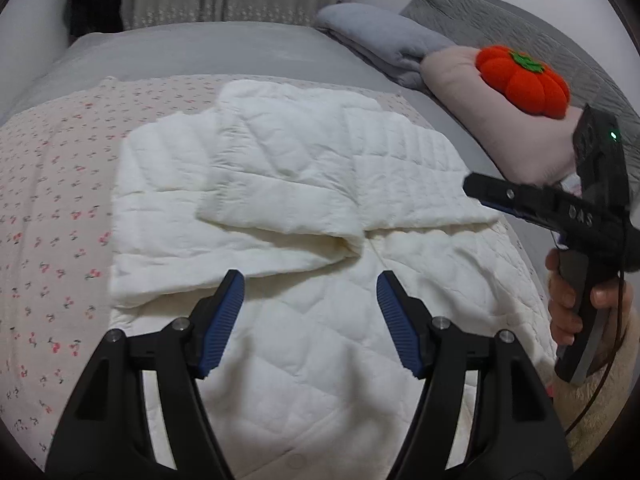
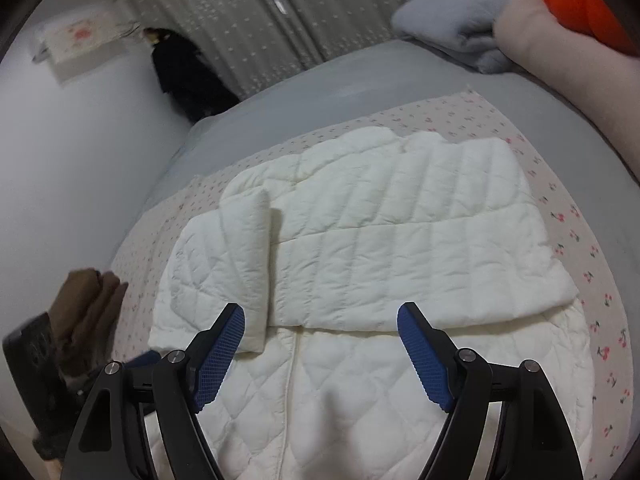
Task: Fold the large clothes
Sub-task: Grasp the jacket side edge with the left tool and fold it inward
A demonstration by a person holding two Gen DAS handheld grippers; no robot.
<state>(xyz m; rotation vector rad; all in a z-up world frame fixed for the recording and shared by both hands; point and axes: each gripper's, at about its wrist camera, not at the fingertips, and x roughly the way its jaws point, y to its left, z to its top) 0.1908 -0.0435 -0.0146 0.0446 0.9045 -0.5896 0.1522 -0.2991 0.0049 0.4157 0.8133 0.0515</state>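
A white quilted jacket [image 1: 304, 208] lies flat on a bed, its sleeves folded across the body; it also shows in the right wrist view [image 2: 360, 248]. My left gripper [image 1: 310, 284] is open and empty, hovering over the jacket's near part. My right gripper [image 2: 320, 316] is open and empty, above the jacket just below the folded sleeves. In the left wrist view the right gripper's black body [image 1: 568, 216] shows at the right edge, held by a hand, beside the jacket's right side.
The jacket rests on a cherry-print sheet [image 1: 60, 184] over a grey bedcover [image 1: 192, 48]. A folded grey blanket [image 1: 384, 36], a pink pillow [image 1: 480, 104] and an orange pumpkin plush [image 1: 524, 80] lie at the far right. Curtains [image 2: 280, 12] hang behind.
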